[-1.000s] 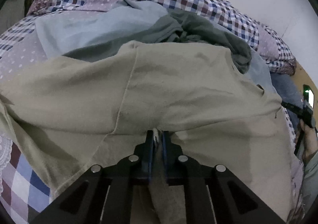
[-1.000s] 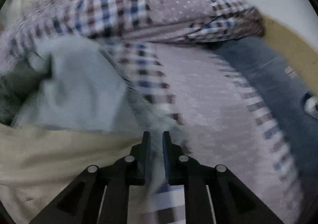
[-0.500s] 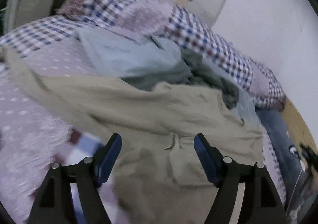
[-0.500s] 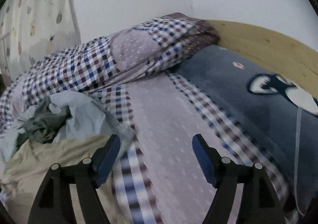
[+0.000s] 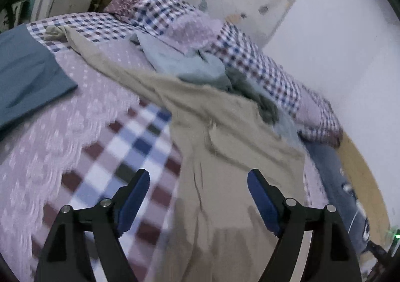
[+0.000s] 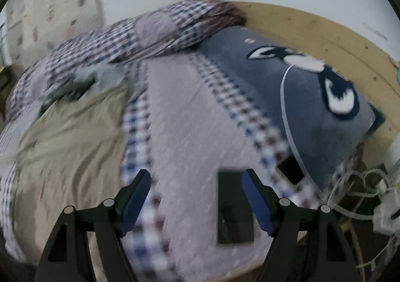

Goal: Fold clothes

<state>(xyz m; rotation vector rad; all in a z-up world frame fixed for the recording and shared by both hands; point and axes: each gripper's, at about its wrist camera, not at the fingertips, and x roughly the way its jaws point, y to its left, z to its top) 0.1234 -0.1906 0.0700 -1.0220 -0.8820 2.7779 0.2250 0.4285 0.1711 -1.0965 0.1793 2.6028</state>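
Your left gripper [image 5: 198,183] stands with its jaws spread wide and nothing between them, held above the beige garment [image 5: 220,157]. That garment lies spread and creased across the checked bedcover [image 5: 130,147], one long part trailing away toward the far corner. A pale blue garment [image 5: 185,64] and a grey-green one [image 5: 267,107] are bunched just beyond it, against the rolled quilt [image 5: 250,57]. A folded teal cloth [image 5: 27,79] lies off to the left. Your right gripper [image 6: 196,182] is likewise parted and empty, over bare bedcover, the beige garment to its left and a dark pillow [image 6: 300,97] to its right. Motion blur obscures finer detail.
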